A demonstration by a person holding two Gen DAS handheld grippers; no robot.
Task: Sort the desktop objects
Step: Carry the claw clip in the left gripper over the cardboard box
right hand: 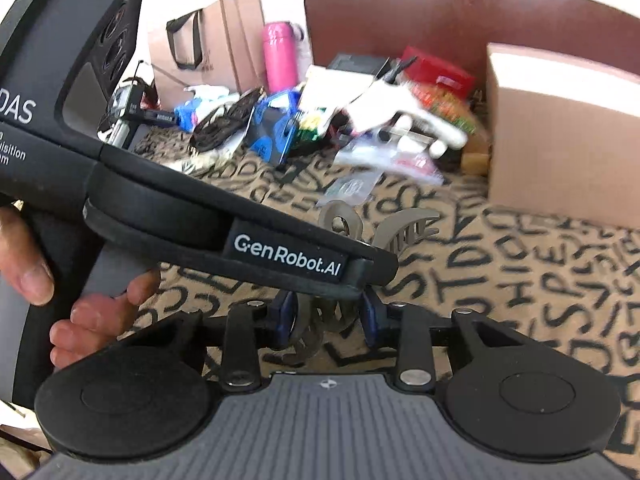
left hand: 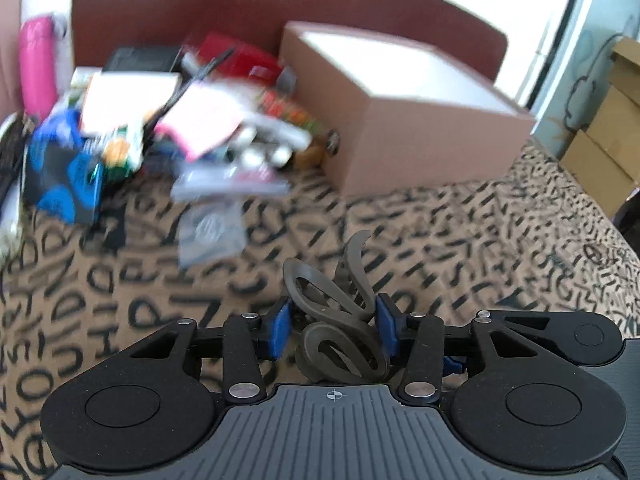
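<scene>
My left gripper (left hand: 332, 326) is shut on a grey plastic hair claw clip (left hand: 340, 312), held above the lettered tablecloth (left hand: 460, 240). The clip's curved prongs stick up past the blue pads. In the right wrist view the left gripper's body (right hand: 180, 216) crosses in front, with the clip's prongs (right hand: 404, 224) showing beyond it. My right gripper (right hand: 330, 320) sits just behind it; its jaws stand apart, with the clip's lower part (right hand: 308, 340) between them; contact is unclear. A blurred pile of mixed desktop objects (left hand: 180, 120) lies at the back left.
A closed cardboard box (left hand: 420, 116) stands back right, next to the pile. A pink bottle (left hand: 38, 64) stands far left, a brown paper bag (right hand: 208, 40) beside it. A red-brown chair back (left hand: 280, 4) rises behind the table. Stacked cartons (left hand: 616, 120) are off the right edge.
</scene>
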